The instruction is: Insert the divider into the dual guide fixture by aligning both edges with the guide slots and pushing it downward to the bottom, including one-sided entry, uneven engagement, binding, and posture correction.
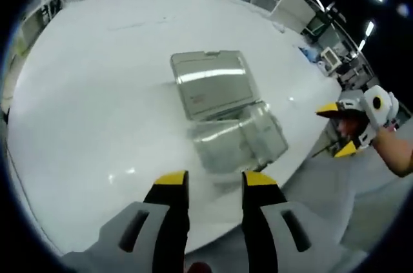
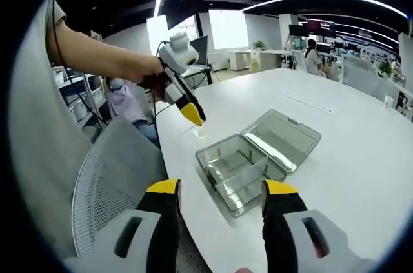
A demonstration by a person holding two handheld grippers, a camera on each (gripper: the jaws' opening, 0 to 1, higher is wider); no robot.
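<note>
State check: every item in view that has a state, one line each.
clear plastic box: open, sitting on the white table, nothing gripping it
lid: swung fully back, lying flat behind the box
dividers: some seem to stand inside the box; how deep they sit is unclear
left gripper: open, empty, above the table's near edge
right gripper: open, empty, short of the box
mesh chair: empty, beside the table
</note>
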